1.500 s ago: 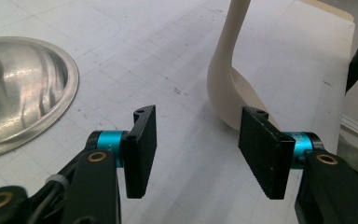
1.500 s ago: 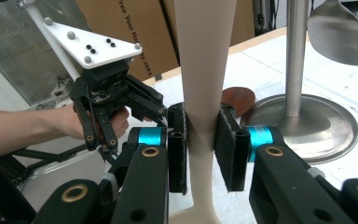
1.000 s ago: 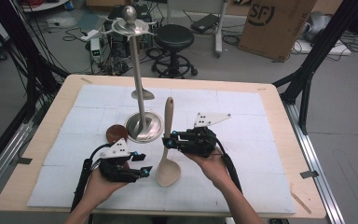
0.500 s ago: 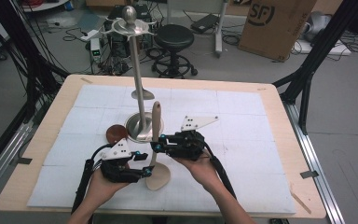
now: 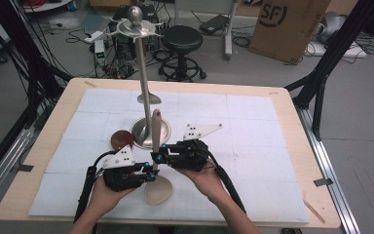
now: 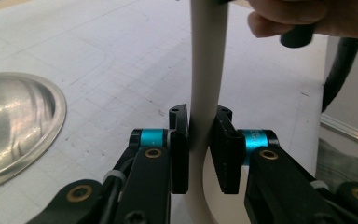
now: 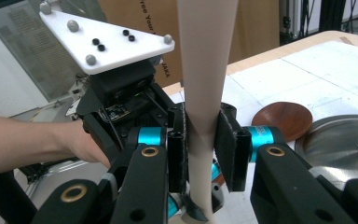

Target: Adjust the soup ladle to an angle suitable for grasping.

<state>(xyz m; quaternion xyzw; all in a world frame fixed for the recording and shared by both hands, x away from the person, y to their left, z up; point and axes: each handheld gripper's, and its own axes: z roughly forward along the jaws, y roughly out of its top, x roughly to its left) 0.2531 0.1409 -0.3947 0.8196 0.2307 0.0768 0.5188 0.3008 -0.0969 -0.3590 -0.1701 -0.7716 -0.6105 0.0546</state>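
A pale wooden spoon (image 5: 156, 146) lies low in the centre of the high view, just below the middle of the frame. Its long axis runs up and down the picture: the rounded bowl points toward the bottom edge, near the person, and the handle tip points up toward the round metal base of a tall stand (image 5: 150, 130).

Both grippers hold it at once. The left gripper (image 5: 148, 176), lower left of centre, has just been closing, and in the left gripper view (image 6: 200, 144) its two black jaws press on the spoon's neck just above the bowl. The right gripper (image 5: 158, 157), slightly higher and to the right, is clamped on the handle a little further up; the right gripper view (image 7: 203, 149) shows the handle (image 7: 206, 84) squeezed between its pads and rising out of the top of the frame.

The two grips sit almost touching, one directly above the other along the handle. The left is nearer the bowl, the right nearer the stand.

A small dark brown wooden disc (image 5: 121, 139) rests on the white mat (image 5: 253, 146) of the table (image 5: 292, 122), just left of the stand's base.
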